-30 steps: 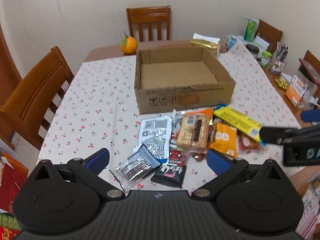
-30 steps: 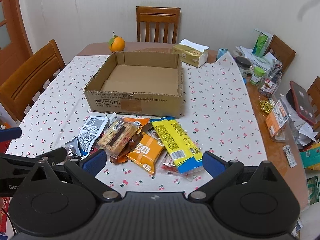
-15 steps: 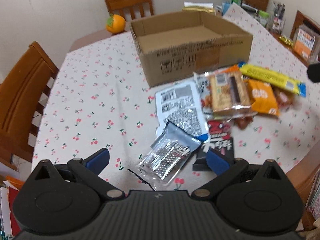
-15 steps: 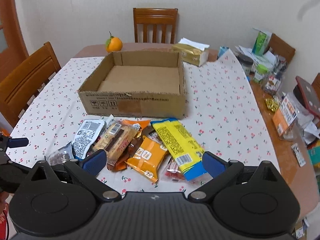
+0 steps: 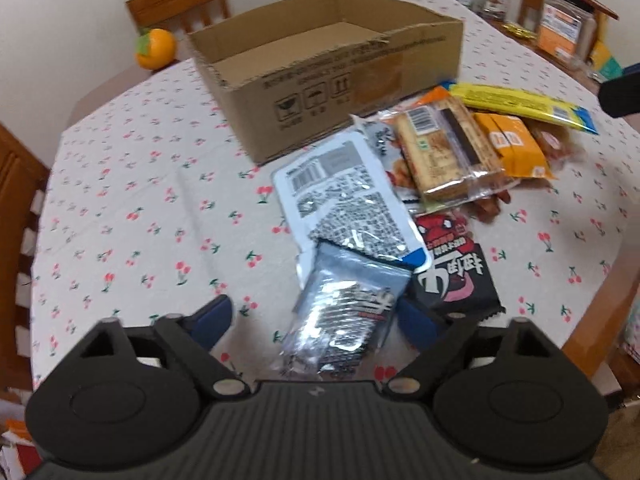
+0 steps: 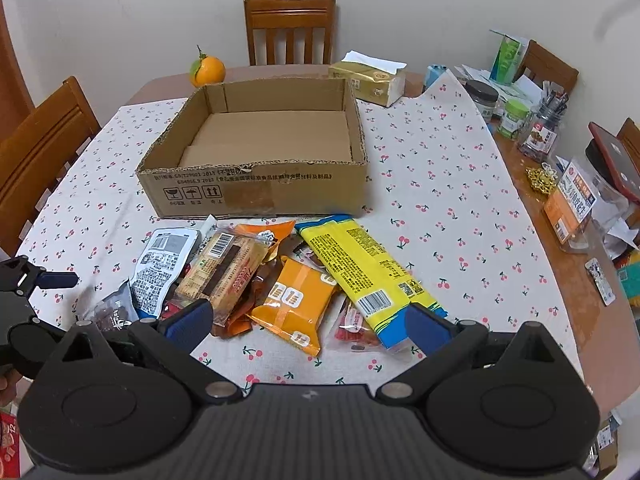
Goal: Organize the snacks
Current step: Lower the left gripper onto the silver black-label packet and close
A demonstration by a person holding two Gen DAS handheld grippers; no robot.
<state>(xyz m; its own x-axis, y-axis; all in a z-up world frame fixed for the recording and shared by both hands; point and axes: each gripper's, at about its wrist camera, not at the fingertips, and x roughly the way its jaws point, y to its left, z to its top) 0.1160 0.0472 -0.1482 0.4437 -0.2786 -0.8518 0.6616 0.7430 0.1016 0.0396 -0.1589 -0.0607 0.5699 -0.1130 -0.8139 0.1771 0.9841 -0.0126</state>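
An empty cardboard box (image 5: 360, 92) (image 6: 256, 188) stands mid-table. A pile of snack packets lies in front of it: a white printed pouch (image 5: 344, 200), a biscuit pack (image 5: 440, 148), an orange packet (image 6: 292, 304), a long yellow pack (image 6: 368, 276), a black-red packet (image 5: 456, 276). My left gripper (image 5: 316, 320) is open, low over the table, its fingers on either side of a silver-grey packet (image 5: 344, 312). My right gripper (image 6: 308, 324) is open and empty, hovering above the pile's near side.
An orange (image 6: 208, 70) and a tissue box (image 6: 368, 80) sit behind the cardboard box. Jars, a pen cup and papers (image 6: 540, 128) crowd the right side. Wooden chairs (image 6: 290, 28) stand around the table. The table edge (image 5: 592, 320) is near on the right.
My left gripper has moved down and forward, so the silver-grey packet now lies between its open fingers. My right gripper has drifted slightly closer to the pile.
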